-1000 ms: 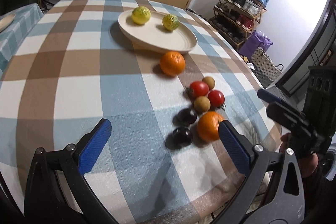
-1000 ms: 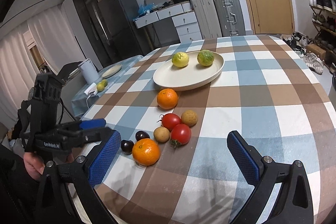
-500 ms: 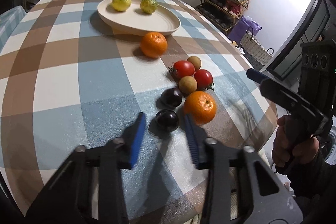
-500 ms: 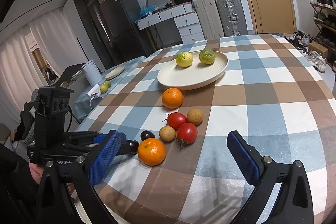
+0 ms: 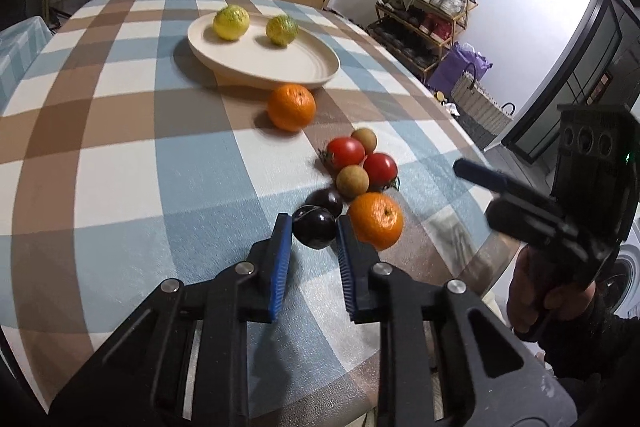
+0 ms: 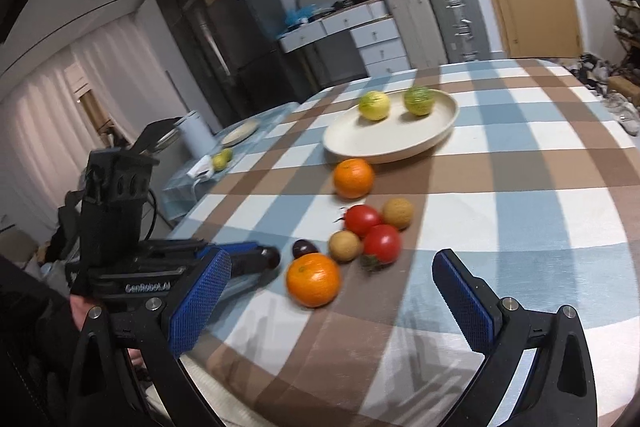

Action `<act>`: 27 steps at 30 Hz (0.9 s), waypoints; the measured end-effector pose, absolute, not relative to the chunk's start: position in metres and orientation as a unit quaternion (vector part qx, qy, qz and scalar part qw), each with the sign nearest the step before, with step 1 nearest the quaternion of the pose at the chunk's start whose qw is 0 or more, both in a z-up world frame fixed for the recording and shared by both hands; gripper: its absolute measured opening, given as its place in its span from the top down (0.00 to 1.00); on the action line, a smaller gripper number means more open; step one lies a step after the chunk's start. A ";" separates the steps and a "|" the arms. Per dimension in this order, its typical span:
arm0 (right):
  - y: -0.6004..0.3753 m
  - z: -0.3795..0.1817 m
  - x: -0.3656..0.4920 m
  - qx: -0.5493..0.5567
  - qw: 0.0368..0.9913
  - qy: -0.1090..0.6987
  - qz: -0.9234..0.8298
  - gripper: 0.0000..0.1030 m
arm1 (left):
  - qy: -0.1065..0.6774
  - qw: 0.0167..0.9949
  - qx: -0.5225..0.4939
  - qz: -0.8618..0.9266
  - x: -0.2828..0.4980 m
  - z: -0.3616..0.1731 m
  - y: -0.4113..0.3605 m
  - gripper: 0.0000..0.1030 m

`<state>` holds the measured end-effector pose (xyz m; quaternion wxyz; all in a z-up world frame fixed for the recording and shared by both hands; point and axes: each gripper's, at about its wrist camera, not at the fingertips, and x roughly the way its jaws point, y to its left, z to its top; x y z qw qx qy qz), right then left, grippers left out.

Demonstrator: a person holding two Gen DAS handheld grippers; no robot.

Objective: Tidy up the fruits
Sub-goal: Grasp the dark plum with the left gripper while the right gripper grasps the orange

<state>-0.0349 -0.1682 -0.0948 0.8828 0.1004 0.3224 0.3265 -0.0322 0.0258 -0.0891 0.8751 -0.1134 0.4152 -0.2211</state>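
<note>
Between left tongs (image 5: 312, 231), plum (image 5: 314, 231) half hidden.

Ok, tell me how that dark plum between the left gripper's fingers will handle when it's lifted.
The dark plum is round and glossy, so it may slip or roll out unless the left gripper squeezes it near the middle. It looks small, so probably light. The orange sits close beside one finger, so it might get nudged and roll.
</note>
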 end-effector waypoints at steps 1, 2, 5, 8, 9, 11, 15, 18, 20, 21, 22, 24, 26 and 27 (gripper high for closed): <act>-0.166 -0.095 -0.035 0.098 0.883 0.323 0.327 0.00 | 0.411 0.877 -0.115 -0.220 -0.032 -0.086 0.028 0.81; -0.164 -0.095 -0.035 0.095 0.881 0.325 0.329 0.00 | 0.406 0.880 -0.116 -0.219 -0.033 -0.082 0.031 0.81; -0.159 -0.097 -0.035 0.092 0.877 0.331 0.334 0.00 | 0.392 0.886 -0.118 -0.216 -0.034 -0.071 0.037 0.81; -0.154 -0.099 -0.035 0.088 0.875 0.336 0.336 0.00 | 0.384 0.890 -0.120 -0.215 -0.038 -0.064 0.044 0.81; -0.152 -0.099 -0.035 0.087 0.875 0.338 0.336 0.00 | 0.382 0.891 -0.121 -0.214 -0.039 -0.063 0.046 0.81; -0.148 -0.101 -0.034 0.082 0.873 0.342 0.338 0.00 | 0.379 0.892 -0.125 -0.213 -0.041 -0.060 0.050 0.81; -0.139 -0.106 -0.031 0.072 0.869 0.352 0.340 0.00 | 0.376 0.893 -0.133 -0.209 -0.045 -0.059 0.057 0.81; -0.133 -0.109 -0.029 0.066 0.866 0.359 0.342 0.00 | 0.375 0.893 -0.136 -0.208 -0.048 -0.059 0.062 0.81; -0.128 -0.112 -0.028 0.061 0.863 0.364 0.345 0.01 | 0.374 0.893 -0.138 -0.207 -0.048 -0.059 0.063 0.81; -0.126 -0.113 -0.027 0.059 0.862 0.366 0.346 0.02 | 0.374 0.893 -0.139 -0.207 -0.049 -0.059 0.064 0.81; -0.123 -0.115 -0.026 0.055 0.861 0.369 0.347 0.05 | 0.375 0.893 -0.140 -0.206 -0.049 -0.059 0.065 0.81; -0.119 -0.117 -0.024 0.050 0.857 0.375 0.349 0.13 | 0.375 0.894 -0.140 -0.204 -0.050 -0.059 0.066 0.81; -0.114 -0.121 -0.023 0.044 0.855 0.383 0.347 0.19 | 0.375 0.894 -0.141 -0.203 -0.050 -0.059 0.068 0.81; -0.112 -0.122 -0.022 0.040 0.855 0.385 0.345 0.20 | 0.374 0.894 -0.142 -0.201 -0.050 -0.059 0.069 0.81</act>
